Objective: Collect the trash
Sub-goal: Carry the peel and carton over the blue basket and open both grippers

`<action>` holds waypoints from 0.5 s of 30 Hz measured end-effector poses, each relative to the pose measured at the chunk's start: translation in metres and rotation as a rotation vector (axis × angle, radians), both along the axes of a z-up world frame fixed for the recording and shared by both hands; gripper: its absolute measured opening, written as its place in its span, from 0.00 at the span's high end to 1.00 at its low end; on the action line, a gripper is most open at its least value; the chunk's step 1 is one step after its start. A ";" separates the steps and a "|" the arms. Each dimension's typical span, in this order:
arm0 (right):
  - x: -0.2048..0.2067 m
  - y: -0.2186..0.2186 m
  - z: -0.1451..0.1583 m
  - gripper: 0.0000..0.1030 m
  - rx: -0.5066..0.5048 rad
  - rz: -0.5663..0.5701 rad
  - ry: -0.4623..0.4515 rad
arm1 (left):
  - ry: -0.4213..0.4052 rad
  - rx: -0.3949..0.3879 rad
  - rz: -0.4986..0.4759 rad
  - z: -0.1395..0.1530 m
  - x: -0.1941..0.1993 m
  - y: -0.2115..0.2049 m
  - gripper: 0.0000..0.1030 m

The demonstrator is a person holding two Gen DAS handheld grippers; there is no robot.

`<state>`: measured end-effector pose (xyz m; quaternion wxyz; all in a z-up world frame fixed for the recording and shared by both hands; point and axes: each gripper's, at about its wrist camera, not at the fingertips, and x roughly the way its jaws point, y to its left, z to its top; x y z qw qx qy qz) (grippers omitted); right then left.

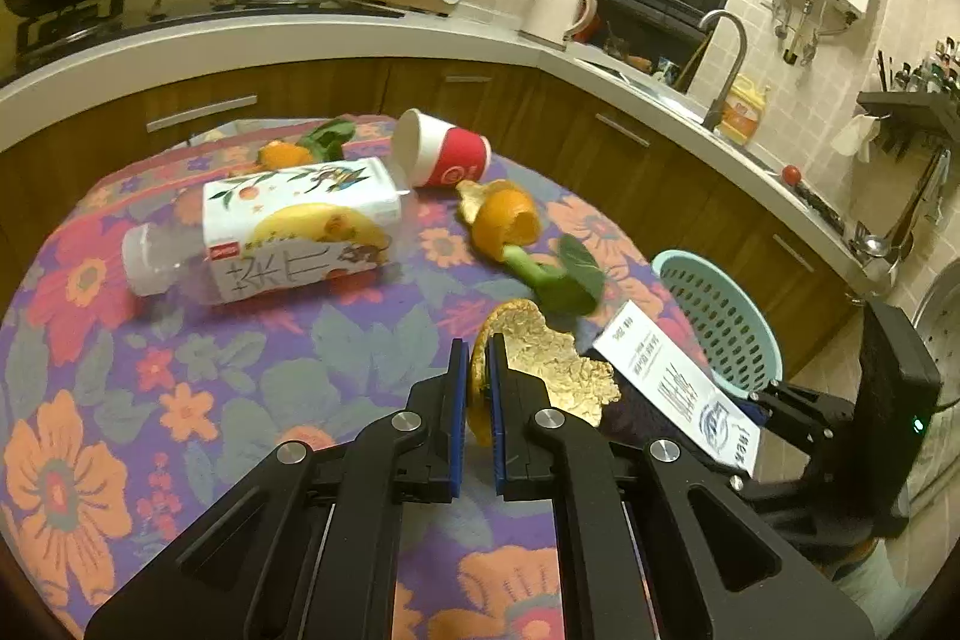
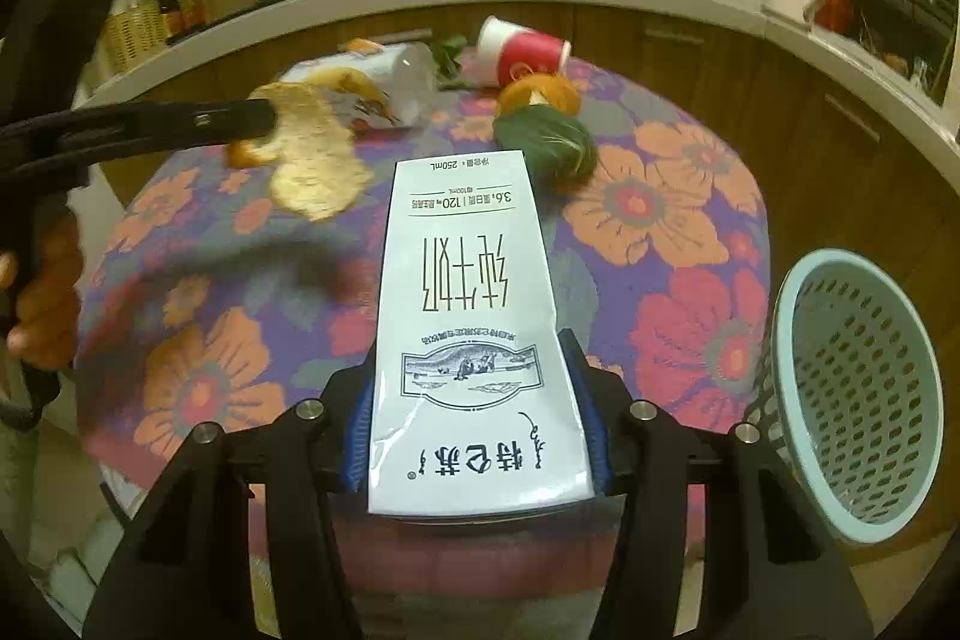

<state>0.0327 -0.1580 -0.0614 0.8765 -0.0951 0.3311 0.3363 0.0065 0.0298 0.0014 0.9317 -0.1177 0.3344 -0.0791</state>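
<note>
A flat piece of orange peel (image 1: 540, 364) hangs above the floral tablecloth (image 1: 180, 370), pinched between the blue pads of my left gripper (image 1: 478, 346), which is shut on it. The right wrist view shows that peel (image 2: 312, 160) at the left gripper's tip (image 2: 264, 118). My right gripper (image 2: 471, 370) is shut on a white milk carton (image 2: 468, 316), its pads pressing both sides. A pale blue perforated basket (image 2: 786, 340) lies tilted at the table's right edge, its mouth facing the grippers. In the left wrist view the carton (image 1: 678, 388) sits just before the basket (image 1: 720, 316).
On the cloth lie a plastic bottle (image 1: 270, 232), a tipped red paper cup (image 1: 444, 154), a curled orange peel (image 1: 504, 220), a green leaf (image 1: 558, 280) and another peel with a leaf (image 1: 282, 154). A kitchen counter (image 1: 360, 34) with stove and sink curves behind.
</note>
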 end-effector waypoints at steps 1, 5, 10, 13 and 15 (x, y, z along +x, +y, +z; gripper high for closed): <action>-0.003 -0.003 0.003 0.52 0.009 -0.002 -0.013 | -0.003 -0.003 -0.008 0.001 0.001 -0.003 0.96; -0.008 -0.030 0.021 0.52 0.072 -0.036 -0.055 | -0.019 -0.005 -0.040 0.010 0.006 -0.016 0.96; 0.004 -0.075 0.036 0.52 0.127 -0.151 -0.092 | -0.048 -0.012 -0.100 0.023 0.019 -0.040 0.96; 0.018 -0.111 0.035 0.52 0.139 -0.257 -0.096 | -0.054 -0.014 -0.153 0.031 0.035 -0.063 0.96; 0.028 -0.133 0.030 0.52 0.132 -0.334 -0.095 | -0.056 0.000 -0.191 0.034 0.048 -0.081 0.96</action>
